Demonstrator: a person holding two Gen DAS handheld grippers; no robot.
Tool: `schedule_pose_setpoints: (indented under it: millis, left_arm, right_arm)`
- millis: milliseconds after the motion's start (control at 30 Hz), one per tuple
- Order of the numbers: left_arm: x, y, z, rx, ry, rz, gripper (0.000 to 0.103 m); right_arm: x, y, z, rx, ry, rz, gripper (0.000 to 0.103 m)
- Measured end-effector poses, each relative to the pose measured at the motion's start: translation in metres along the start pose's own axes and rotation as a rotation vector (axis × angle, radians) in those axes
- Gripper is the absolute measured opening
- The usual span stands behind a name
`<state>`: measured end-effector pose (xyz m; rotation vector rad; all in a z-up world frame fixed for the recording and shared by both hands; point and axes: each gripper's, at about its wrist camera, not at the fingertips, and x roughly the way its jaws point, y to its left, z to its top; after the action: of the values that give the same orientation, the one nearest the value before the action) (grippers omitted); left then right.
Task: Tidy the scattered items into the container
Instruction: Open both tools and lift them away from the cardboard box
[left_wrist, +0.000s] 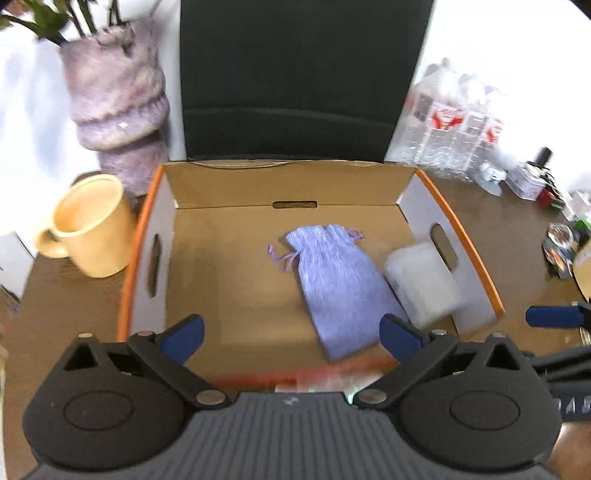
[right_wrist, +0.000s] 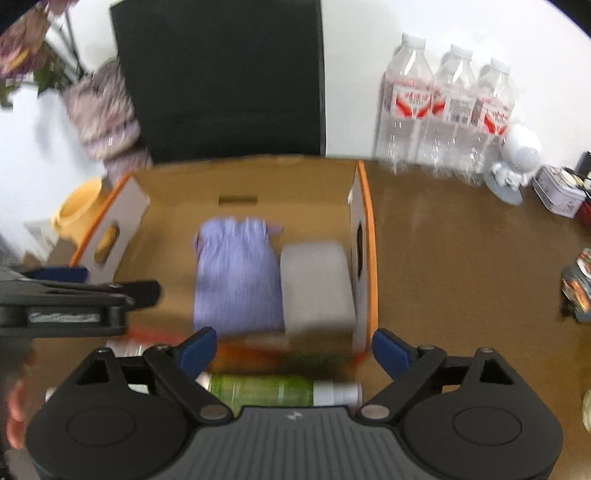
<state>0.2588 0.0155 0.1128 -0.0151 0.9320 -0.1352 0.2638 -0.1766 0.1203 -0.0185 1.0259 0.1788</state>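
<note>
While both grippers gape empty | pouch (left_wrist: 340, 284) in box (left_wrist: 288, 181), beyond left fingers (left_wrist: 184, 338)

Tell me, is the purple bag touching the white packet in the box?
Touching. In the right wrist view the purple bag lies edge to edge against the white packet, no gap showing.

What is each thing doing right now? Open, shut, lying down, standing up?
Cardboard box: open.
Purple pouch: lying flat in box.
White packet: lying in box beside pouch.
Green bottle: lying outside box.
Yellow mug: tilted.
Left gripper: jaws open.
Right gripper: jaws open.
</note>
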Motion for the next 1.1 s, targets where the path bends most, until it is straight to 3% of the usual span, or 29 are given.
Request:
schedule_pose_setpoints:
  millis: [200, 467, 800, 933, 1100]
  left_arm:
    - [-0.037, -0.006, -0.032, 0.003, 0.028, 0.063, 0.103]
    - [-0.104, -0.021, -0.050, 0.028, -0.074, 0.041, 0.103]
    - [-0.155, -0.022, -0.107, -0.009, -0.188, 0.017, 0.103]
    - [-0.168, -0.022, -0.145, -0.045, -0.241, -0.004, 0.103]
    - [-0.161, -0.026, -0.230, 0.010, -0.345, 0.095, 0.103]
  right_arm:
    - [-0.036, 0.008, -0.026, 0.011, -0.003, 0.063, 0.097]
    - [-0.089, 0.012, -0.056, -0.002, -0.072, 0.067, 0.098]
    - [-0.135, 0.023, -0.108, -0.024, -0.155, 0.105, 0.100]
    - [-0.137, 0.024, -0.149, -0.025, -0.245, 0.146, 0.103]
    - [-0.122, 0.020, -0.214, -0.026, -0.352, 0.162, 0.103]
